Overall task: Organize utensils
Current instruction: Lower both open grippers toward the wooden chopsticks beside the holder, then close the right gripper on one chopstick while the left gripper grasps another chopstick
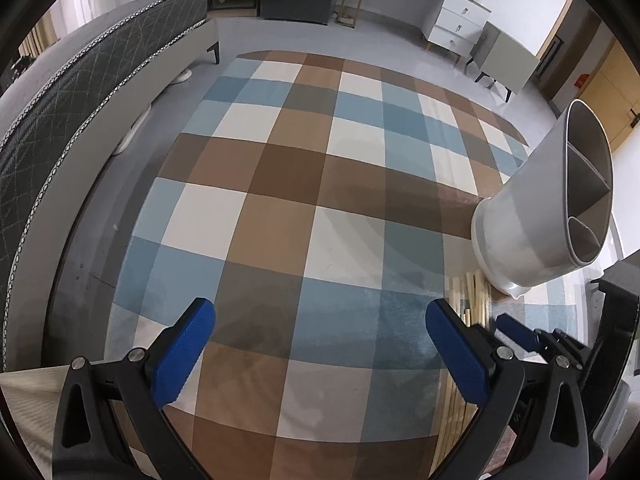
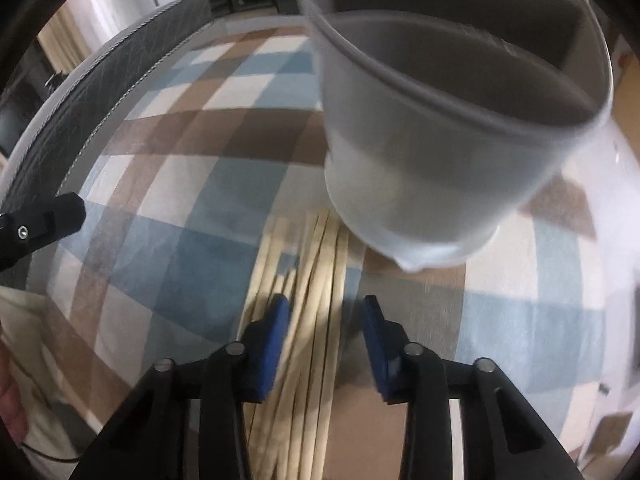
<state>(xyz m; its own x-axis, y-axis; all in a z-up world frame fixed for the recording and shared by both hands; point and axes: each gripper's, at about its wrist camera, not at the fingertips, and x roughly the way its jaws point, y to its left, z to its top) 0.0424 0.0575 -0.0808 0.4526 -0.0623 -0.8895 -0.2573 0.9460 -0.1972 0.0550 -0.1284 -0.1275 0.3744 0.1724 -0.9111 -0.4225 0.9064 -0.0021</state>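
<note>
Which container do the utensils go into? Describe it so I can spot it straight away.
Find the checked blue, brown and white rug. At its right side stands the grey utensil holder, just beyond the bundle of pale wooden chopsticks lying on the rug. It is the only upright thing there: a round tub, its inside split into compartments by partitions.

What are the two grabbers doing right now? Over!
Left gripper open, nothing in it. Right gripper open over the chopsticks, not pinching. Holder stands just past them. Nothing in the way.
</note>
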